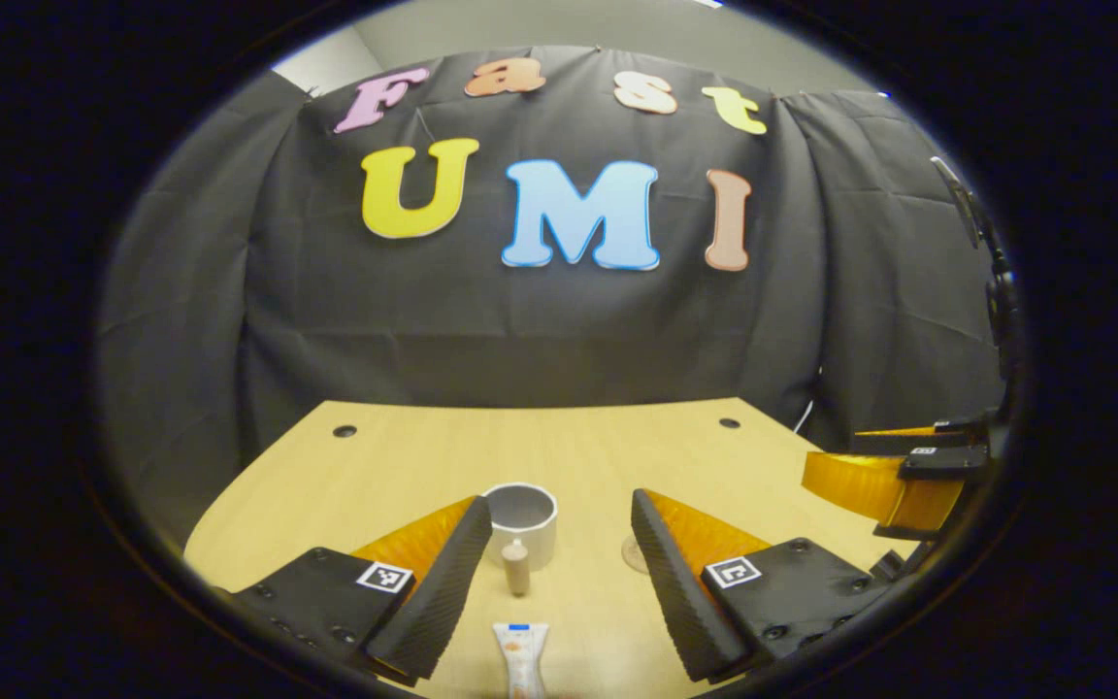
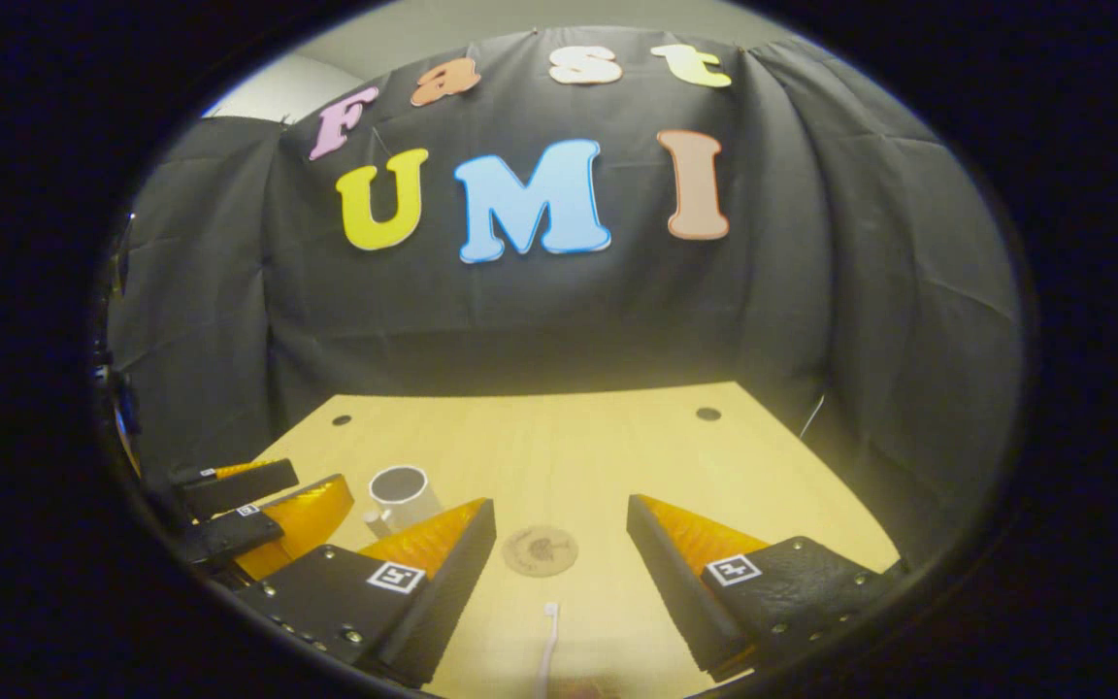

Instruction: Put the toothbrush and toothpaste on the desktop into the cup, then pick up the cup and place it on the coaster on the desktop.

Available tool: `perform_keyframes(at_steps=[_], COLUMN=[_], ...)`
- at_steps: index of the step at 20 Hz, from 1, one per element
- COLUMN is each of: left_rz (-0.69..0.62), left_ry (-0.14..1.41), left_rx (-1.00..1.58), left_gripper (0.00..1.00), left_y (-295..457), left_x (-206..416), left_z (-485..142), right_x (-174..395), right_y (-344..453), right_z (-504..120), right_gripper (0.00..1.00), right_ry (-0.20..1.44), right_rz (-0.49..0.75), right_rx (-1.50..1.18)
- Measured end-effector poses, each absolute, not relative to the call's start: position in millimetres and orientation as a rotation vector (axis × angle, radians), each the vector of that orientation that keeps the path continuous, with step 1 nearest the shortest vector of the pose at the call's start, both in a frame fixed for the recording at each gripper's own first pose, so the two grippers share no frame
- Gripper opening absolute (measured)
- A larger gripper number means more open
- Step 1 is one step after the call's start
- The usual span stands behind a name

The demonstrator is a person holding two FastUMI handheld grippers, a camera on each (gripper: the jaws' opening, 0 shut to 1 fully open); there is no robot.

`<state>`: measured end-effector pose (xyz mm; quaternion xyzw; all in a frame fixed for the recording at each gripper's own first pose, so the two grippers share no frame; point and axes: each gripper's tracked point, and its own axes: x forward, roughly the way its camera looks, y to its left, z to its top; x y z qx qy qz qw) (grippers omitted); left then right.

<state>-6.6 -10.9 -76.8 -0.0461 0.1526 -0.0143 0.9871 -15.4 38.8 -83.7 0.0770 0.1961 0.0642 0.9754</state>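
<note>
1. Toothpaste (image 1: pixel 521 656): lies flat on the desktop (image 1: pixel 578 447) at the near edge of the left gripper view, cap end pointing toward the cup. It sits between the left gripper's fingers and is not touched by either.
2. Toothbrush (image 2: pixel 546 649): lies on the desktop at the bottom of the right gripper view, its white head pointing toward the coaster. It rests between the right gripper's fingers, untouched.
3. Cup (image 1: pixel 520 524): white, upright, mouth open, standing on the desktop just beyond the toothpaste. A small tan upright item (image 1: pixel 515 567) stands directly in front of it; what it is cannot be told.
4. Coaster (image 2: pixel 540 550): round, brown, flat on the desktop to the right of the cup, apart from it. Nothing rests on it.
5. Left gripper (image 1: pixel 559 582): fingers spread wide, holding nothing, hovering over the near desktop.
6. Right gripper (image 2: pixel 559 573): fingers spread wide, holding nothing. In the left gripper view it shows at the right edge, above the desktop's right side.
7. Desktop: light wood, two dark holes near its far edge.
</note>
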Motion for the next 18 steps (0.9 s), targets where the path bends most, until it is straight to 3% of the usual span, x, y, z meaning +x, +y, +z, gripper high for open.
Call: perform_keyframes(at_steps=[18], left_rz=[-0.019], left_ry=[0.844], left_rx=[-0.138], left_gripper=[0.94], left_y=[-6], left_x=[-46], left_z=[-214], right_x=[-54], right_y=[67], right_z=[-205], right_gripper=[0.91], right_ry=[0.92], right_rz=[0.227], right_rx=[0.099])
